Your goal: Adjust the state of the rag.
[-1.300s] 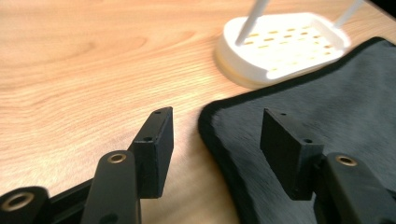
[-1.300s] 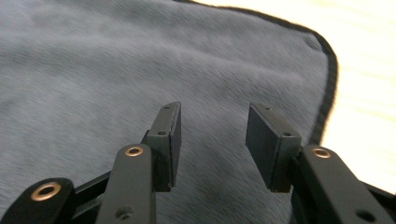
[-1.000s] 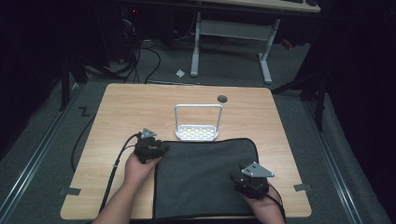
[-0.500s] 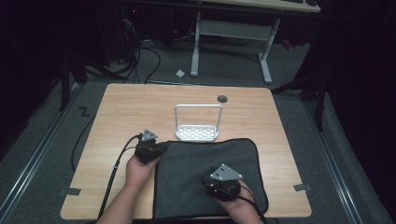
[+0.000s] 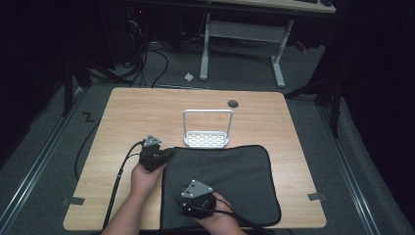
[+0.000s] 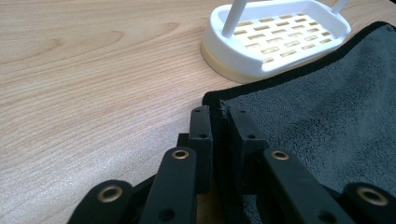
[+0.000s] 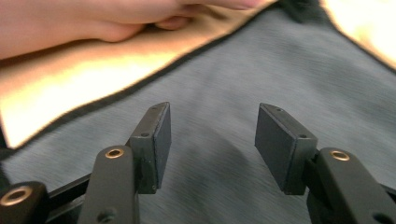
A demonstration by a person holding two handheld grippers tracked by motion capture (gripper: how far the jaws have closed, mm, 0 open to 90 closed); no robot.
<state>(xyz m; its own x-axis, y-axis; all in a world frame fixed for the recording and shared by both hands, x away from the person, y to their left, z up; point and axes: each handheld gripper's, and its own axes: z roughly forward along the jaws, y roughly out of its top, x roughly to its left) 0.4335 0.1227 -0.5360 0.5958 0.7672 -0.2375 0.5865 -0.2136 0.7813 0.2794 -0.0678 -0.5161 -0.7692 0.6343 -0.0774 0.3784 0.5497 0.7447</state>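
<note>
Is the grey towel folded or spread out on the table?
Spread: the grey towel lies flat in a single layer, while the left hand-held gripper pinches its corner edge.

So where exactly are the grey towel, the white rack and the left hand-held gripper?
grey towel [image 5: 235,169]: high view, its flat middle.
white rack [image 6: 280,39]: left gripper view, its slotted base.
left hand-held gripper [image 6: 219,123]: left gripper view, between its fingertips, at the towel's edge.

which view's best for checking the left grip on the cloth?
Left gripper view: the left hand-held gripper has its jaws shut on the cloth edge near a corner. The high view shows it small at that corner. The right gripper view shows cloth and a hand.
</note>
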